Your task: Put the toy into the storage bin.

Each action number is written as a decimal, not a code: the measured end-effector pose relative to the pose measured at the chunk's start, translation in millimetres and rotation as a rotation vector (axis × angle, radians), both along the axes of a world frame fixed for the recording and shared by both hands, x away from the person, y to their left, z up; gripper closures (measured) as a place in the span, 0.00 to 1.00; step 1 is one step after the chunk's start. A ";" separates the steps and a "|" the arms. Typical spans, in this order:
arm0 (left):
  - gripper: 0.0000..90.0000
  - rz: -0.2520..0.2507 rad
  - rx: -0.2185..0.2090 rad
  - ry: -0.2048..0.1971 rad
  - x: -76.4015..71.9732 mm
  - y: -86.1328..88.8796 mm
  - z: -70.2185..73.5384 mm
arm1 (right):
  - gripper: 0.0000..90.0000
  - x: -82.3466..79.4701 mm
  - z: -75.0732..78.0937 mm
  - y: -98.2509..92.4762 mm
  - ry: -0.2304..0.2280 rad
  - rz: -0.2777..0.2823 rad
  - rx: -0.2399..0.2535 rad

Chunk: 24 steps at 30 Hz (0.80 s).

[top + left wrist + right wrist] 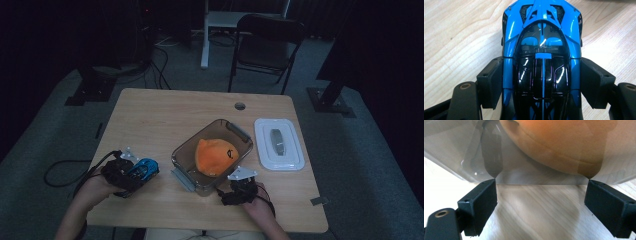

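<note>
While clamping the blue car (541, 62), left gripper (131, 172) lies level.

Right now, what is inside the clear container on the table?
An orange plush toy lies inside the clear container, taking up most of it. Whatever is under the toy is covered. The white lid lies on the table beside it, so the container is open.

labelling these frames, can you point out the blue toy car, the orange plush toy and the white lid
blue toy car (541, 47), left gripper view, on its blue roof.
orange plush toy (215, 156), high view, middle of its body, inside the clear container.
white lid (290, 150), high view, on its flat top right of the grey handle.
</note>
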<state>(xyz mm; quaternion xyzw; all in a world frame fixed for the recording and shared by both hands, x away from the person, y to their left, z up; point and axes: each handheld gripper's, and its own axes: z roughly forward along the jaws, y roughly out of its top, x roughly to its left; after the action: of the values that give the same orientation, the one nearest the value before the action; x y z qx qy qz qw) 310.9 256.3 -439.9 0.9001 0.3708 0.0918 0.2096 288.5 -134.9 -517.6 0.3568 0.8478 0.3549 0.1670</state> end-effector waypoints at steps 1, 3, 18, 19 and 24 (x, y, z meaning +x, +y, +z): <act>0.32 -0.006 0.003 -0.002 0.7 -0.5 1.0 | 0.12 0.2 -0.2 1.2 -0.004 -0.003 0.001; 0.32 -0.009 0.006 -0.006 2.0 -1.3 4.7 | 0.12 0.4 -1.3 1.9 -0.001 -0.007 0.008; 0.32 -0.034 0.020 -0.067 13.7 -11.1 49.7 | 0.12 -5.0 -4.8 -43.8 -0.030 -0.100 -0.008; 0.32 -0.030 0.017 -0.070 15.3 -12.0 53.1 | 0.12 -5.6 -5.5 -46.5 -0.029 -0.108 -0.013; 0.32 -0.023 0.020 -0.098 27.8 -23.0 72.9 | 0.12 -8.4 -8.0 -59.2 -0.023 -0.141 -0.016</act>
<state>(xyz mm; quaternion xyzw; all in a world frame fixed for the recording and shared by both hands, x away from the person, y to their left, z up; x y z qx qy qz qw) 338.8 233.4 -367.0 0.9009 0.3486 0.1369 0.2192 280.1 -194.0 -525.6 0.4101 0.8216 0.3395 0.2041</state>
